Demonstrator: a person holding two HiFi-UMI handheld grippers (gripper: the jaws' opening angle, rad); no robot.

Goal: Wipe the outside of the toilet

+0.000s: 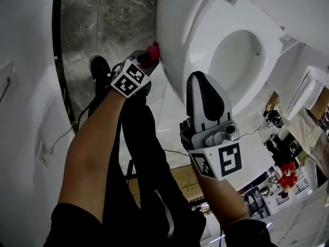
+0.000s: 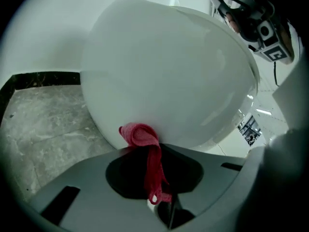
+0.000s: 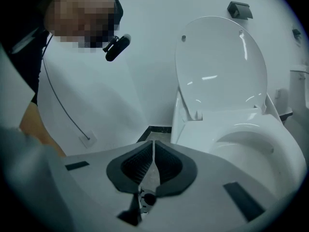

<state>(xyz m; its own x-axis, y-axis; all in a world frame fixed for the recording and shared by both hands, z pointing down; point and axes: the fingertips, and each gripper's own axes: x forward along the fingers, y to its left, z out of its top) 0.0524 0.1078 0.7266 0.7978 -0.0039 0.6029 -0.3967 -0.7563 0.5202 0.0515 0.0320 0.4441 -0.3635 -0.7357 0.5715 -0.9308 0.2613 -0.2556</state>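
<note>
A white toilet (image 1: 205,30) fills the upper right of the head view, its seat and lid (image 3: 222,66) raised. My left gripper (image 1: 146,60) is shut on a red cloth (image 2: 145,144), and the cloth presses against the lower outside of the bowl (image 2: 169,76). The cloth's bunched end (image 1: 153,50) shows between the gripper tip and the bowl wall. My right gripper (image 1: 204,84) hangs beside the bowl's front, shut with nothing between its ribbed pads (image 3: 166,161). It touches nothing.
Grey marbled floor (image 1: 113,14) lies left of the toilet, with a dark skirting (image 2: 43,77) along the white wall. A wall socket with a cable (image 3: 87,139) sits low on the left wall. The person's legs and shoe (image 1: 100,66) stand below the grippers.
</note>
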